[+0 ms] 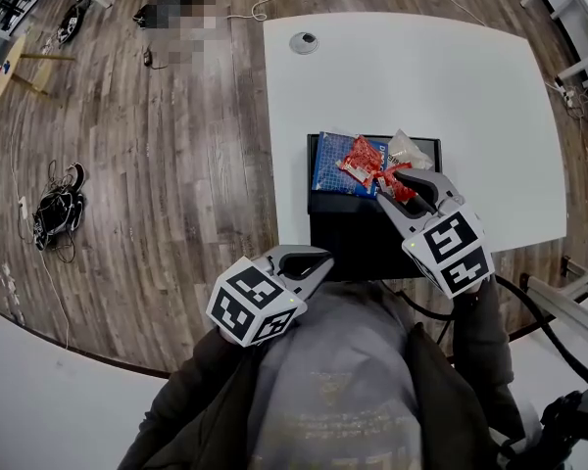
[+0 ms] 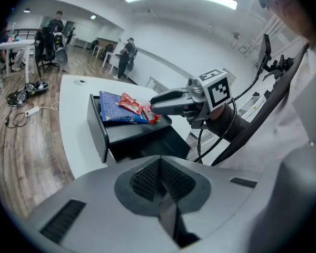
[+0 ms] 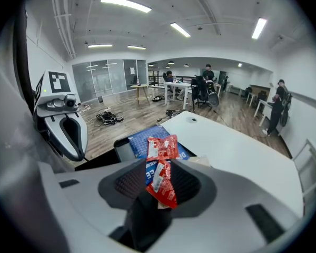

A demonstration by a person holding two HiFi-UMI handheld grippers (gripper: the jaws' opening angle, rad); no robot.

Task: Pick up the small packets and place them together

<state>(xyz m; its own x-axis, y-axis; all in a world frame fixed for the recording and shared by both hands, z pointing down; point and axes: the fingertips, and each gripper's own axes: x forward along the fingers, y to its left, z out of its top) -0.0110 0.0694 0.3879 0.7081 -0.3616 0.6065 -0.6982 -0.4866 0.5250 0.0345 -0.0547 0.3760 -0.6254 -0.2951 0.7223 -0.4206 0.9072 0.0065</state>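
One red packet (image 3: 163, 190) is clamped between the half-closed jaws of the right gripper (image 3: 159, 182), over the black box (image 1: 372, 233) where other packets (image 1: 363, 160) are gathered. The left gripper (image 2: 159, 186) is closed and empty. If released early, it could be dropped outside the box.
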